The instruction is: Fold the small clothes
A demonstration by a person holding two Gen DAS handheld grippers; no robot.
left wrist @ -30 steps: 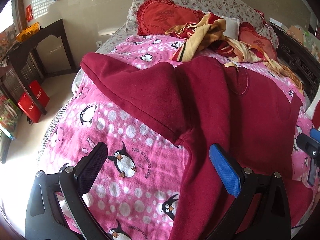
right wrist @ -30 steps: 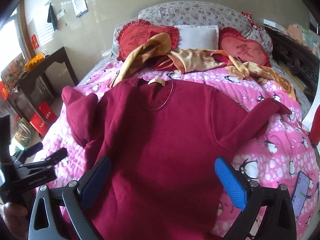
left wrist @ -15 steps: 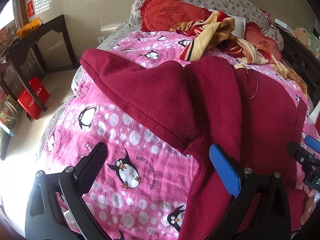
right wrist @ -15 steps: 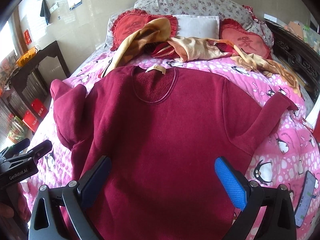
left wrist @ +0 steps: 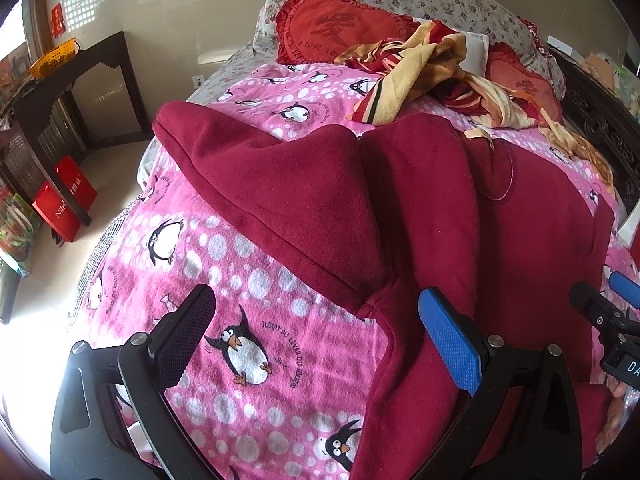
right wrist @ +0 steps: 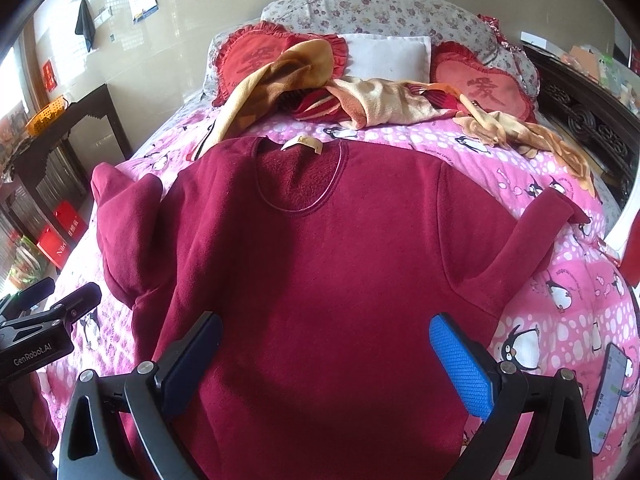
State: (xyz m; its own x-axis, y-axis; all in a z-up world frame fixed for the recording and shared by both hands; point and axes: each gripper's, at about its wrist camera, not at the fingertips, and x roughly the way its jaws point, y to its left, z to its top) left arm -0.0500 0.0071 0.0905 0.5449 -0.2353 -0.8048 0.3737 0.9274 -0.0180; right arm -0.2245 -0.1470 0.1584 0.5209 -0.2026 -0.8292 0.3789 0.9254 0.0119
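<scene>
A dark red fleece sweater (right wrist: 332, 276) lies flat and face up on the pink penguin blanket (right wrist: 560, 280), collar toward the pillows. Its left sleeve (left wrist: 256, 184) spreads out over the blanket toward the bed's left edge; its right sleeve (right wrist: 536, 232) angles out to the right. My left gripper (left wrist: 316, 328) is open and empty, hovering over the blanket beside the sweater's left armpit. My right gripper (right wrist: 326, 344) is open and empty above the sweater's lower body. Each gripper shows at the edge of the other's view, the right one (left wrist: 604, 312) and the left one (right wrist: 52, 312).
Yellow and red clothes (right wrist: 360, 96) are heaped near the red heart cushions (right wrist: 480, 84) and pillows at the head of the bed. A phone (right wrist: 610, 396) lies on the blanket at the right. A dark side table (left wrist: 68, 76) and red bags (left wrist: 64, 204) stand left of the bed.
Both grippers have moved forward over the bed, so the sweater looks larger and closer. Both stay open and empty.
</scene>
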